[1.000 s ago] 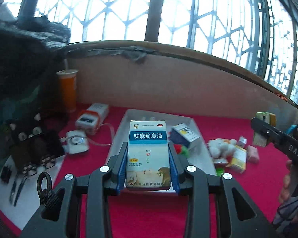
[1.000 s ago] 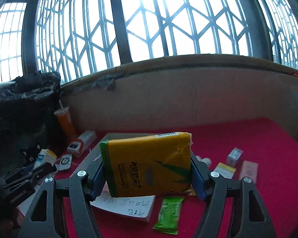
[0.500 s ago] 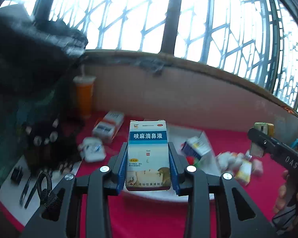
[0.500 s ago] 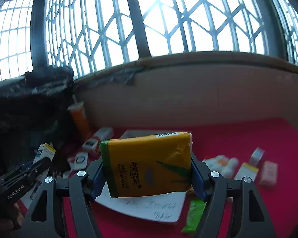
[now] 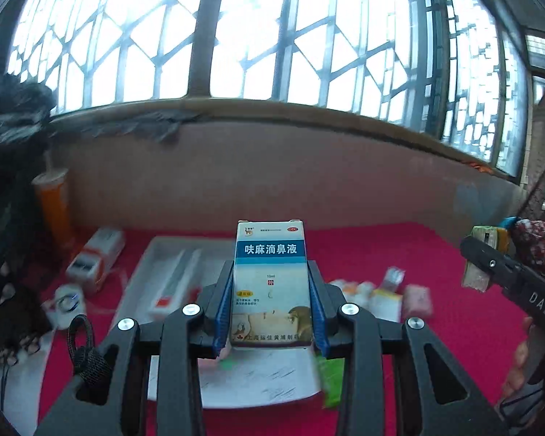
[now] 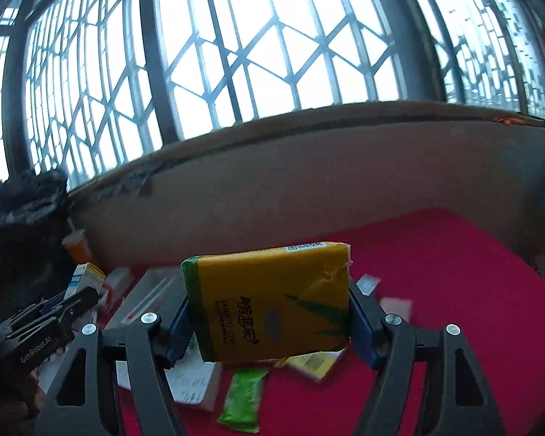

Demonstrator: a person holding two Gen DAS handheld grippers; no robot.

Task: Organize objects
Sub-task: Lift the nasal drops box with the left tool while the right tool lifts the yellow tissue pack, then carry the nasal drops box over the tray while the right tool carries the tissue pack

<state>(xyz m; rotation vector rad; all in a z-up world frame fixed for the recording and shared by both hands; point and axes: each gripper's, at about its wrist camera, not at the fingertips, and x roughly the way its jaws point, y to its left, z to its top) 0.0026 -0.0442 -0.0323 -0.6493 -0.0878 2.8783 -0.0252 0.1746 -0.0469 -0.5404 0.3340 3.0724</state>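
Left gripper (image 5: 271, 309) jaws clamp the upright nasal-drops box (image 5: 270, 283), right gripper (image 6: 269, 312) jaws pinch the yellow tissue pack (image 6: 272, 301) lengthwise, both raised just short of the white tray (image 5: 156, 254), the left nearer it

Two grippers: left gripper (image 5: 271, 305) clamps one blue-white medicine box (image 5: 270, 283), right gripper (image 6: 269, 316) clamps one yellow tissue pack (image 6: 272, 299). One white tray (image 5: 152, 261), one orange cup (image 5: 52, 203), one white paper sheet (image 5: 261, 378), one green sachet (image 6: 241, 398), one red tablecloth (image 6: 454, 283). Small boxes right of the tray are blurred, count unclear.
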